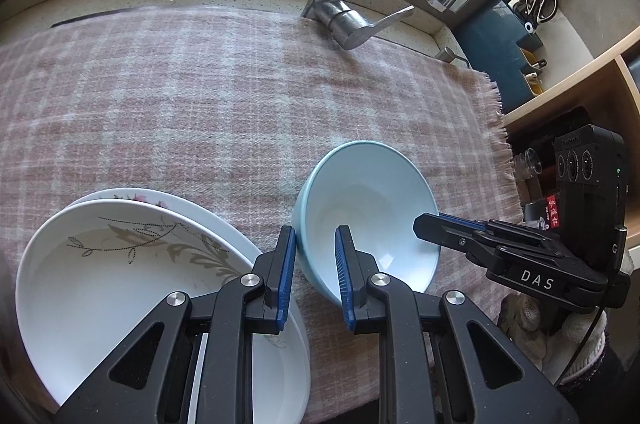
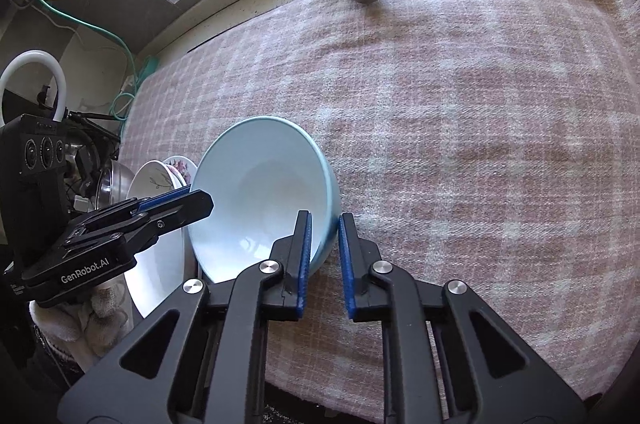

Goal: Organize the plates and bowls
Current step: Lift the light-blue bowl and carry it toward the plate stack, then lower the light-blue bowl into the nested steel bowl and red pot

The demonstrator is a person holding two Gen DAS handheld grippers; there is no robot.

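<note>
Blue bowl (image 1: 366, 212) tilted on the pink checked cloth (image 1: 200, 95), near edge of the counter, just right of two stacked white plates (image 1: 120, 264). Left gripper (image 1: 316, 264) nearly closed, pads astride the bowl's left rim, clamped on it. Right gripper (image 2: 324, 256) narrowed the same way over the bowl's right rim, one pad inside, one outside, holding it. Both tools grip the one bowl from opposite sides. Tap (image 1: 344, 3) at the far side, window sill behind it. A gloved hand (image 2: 80, 320) carries the left tool.
</note>
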